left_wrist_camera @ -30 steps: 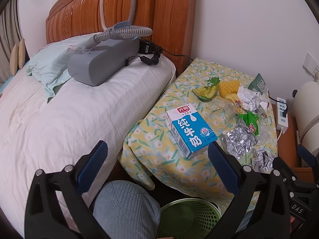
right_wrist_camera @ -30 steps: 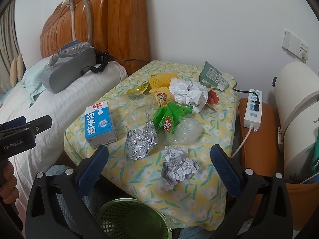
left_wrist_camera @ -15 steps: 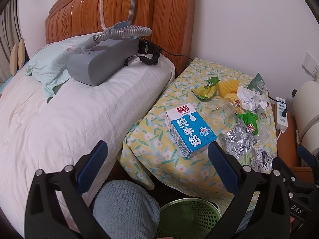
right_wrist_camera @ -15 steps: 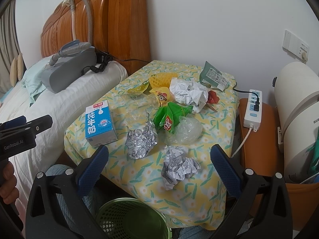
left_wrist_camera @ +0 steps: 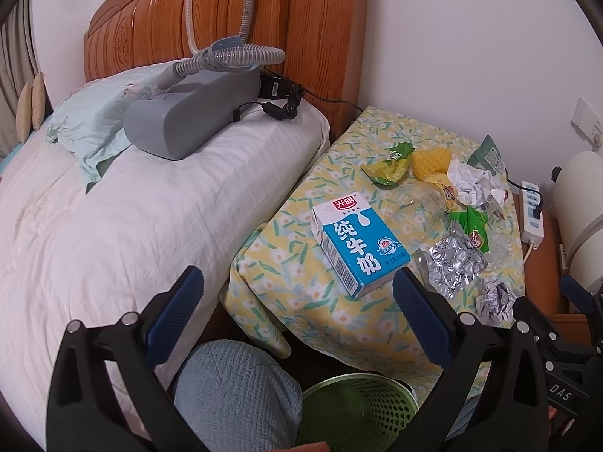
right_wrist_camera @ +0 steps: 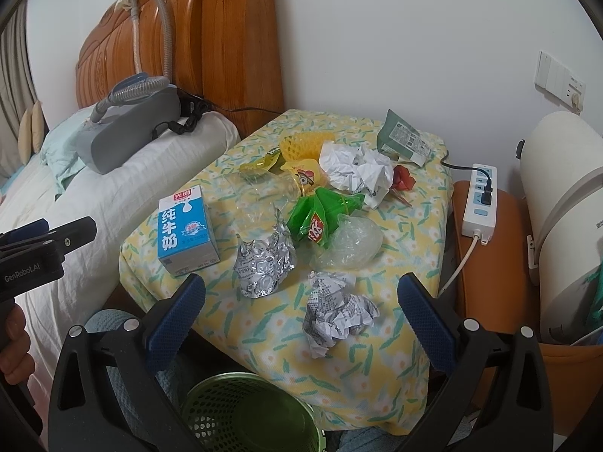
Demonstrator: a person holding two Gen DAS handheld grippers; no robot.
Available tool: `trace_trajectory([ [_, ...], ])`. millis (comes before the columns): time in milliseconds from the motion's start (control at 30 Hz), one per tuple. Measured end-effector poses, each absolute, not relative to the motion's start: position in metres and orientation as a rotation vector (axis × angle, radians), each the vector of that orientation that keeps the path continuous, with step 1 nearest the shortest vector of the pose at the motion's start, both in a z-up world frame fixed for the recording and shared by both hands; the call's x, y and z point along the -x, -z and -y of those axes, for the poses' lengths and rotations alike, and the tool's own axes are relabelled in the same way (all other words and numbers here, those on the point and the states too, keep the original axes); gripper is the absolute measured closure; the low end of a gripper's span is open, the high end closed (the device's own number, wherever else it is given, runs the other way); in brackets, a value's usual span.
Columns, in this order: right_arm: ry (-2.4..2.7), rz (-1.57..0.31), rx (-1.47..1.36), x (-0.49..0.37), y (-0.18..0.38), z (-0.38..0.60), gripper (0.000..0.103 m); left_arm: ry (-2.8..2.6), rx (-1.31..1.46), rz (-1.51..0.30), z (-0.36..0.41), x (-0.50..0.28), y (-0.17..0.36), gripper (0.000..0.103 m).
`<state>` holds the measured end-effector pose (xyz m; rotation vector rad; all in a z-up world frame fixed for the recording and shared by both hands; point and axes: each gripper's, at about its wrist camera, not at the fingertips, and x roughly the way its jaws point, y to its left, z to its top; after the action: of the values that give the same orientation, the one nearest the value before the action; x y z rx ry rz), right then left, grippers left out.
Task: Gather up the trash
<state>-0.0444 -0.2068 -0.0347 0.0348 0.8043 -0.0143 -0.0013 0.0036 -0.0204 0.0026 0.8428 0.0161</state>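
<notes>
You are holding both left tongs [left_wrist_camera: 297, 309] and right tongs [right_wrist_camera: 301, 309] wide open, empty; ahead on the desk [right_wrist_camera: 377, 358] are lying one milk carton [right_wrist_camera: 186, 231], two paper wads [right_wrist_camera: 335, 310], one foil wrapper [right_wrist_camera: 264, 265]; below, one green bin [right_wrist_camera: 248, 412].

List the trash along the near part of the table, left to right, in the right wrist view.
Milk carton → crumpled foil wrapper → printed paper ball. The green wrapper and the clear plastic bag sit further back and overlap, so I leave them out.
</notes>
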Motion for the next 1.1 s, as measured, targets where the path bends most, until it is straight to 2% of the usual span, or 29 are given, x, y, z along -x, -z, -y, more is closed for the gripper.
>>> trace_trajectory([
  [533,0.024,-0.863,-0.097,0.033,0.058,0.232,0.002,0.055,-0.002,-0.915,-0.012,-0.017,0.048,0.007],
  [900,0.021,-0.843,-0.065,0.033,0.060,0.241,0.002,0.100,-0.012,-0.974,0.031,-0.063,0.063,0.007],
  [1100,0.022,-0.870,-0.092,0.032,0.077,0.253,0.002,0.123,-0.019,-0.969,0.044,-0.062,0.063,0.007],
])
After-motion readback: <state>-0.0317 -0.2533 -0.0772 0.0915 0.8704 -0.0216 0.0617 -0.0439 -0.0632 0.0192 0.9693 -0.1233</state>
